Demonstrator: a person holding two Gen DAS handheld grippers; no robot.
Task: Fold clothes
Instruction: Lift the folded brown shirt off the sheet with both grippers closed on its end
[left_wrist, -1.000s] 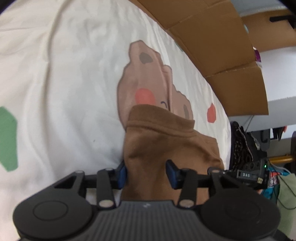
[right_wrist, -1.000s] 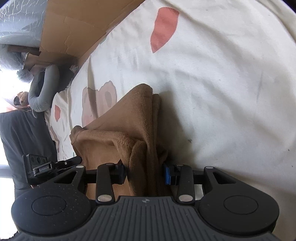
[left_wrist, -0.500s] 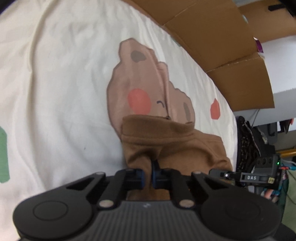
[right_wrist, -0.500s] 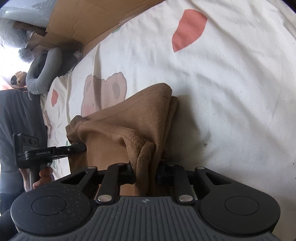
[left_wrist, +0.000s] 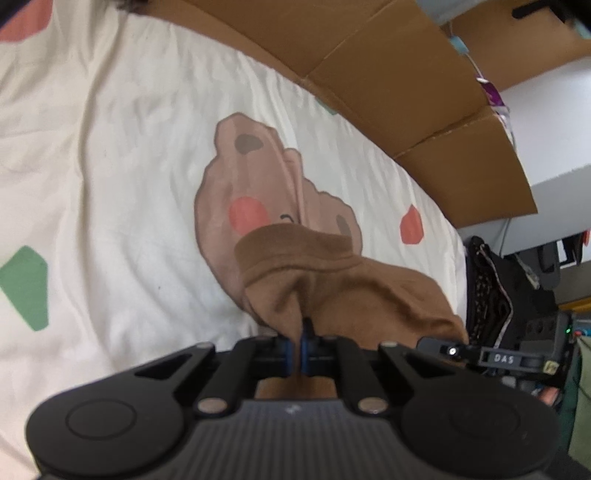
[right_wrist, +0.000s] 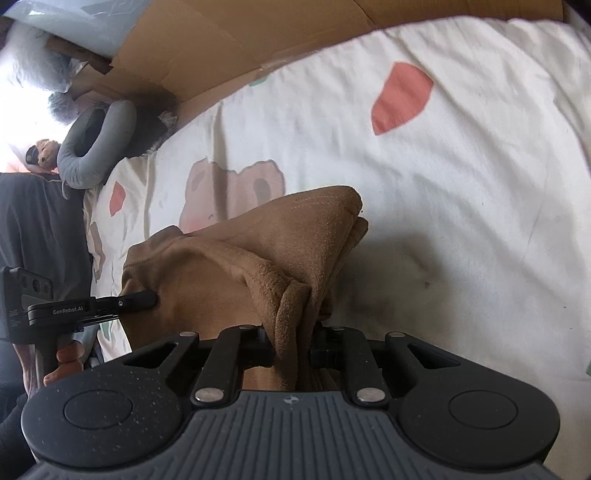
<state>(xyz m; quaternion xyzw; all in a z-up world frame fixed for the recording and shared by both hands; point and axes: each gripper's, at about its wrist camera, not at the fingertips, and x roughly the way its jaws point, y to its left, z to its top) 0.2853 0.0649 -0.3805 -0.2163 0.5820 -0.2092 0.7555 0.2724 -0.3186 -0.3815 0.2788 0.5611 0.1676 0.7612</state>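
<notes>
Your left gripper has its blue-padded jaws pinched nearly together on a thin pleat of the brown garment, a soft, matte knit with a stitched, ribbed hem. From that grip the cloth fans out toward twelve and two o'clock, bunched on the cream bedsheet, which is wrinkled cotton printed with a bear face and red and green patches. Your right gripper is clamped on a thicker, fleecy wad of several folded layers; the garment rises from its jaws to a blunt folded corner at one o'clock. Stiff cardboard lines the far edge
</notes>
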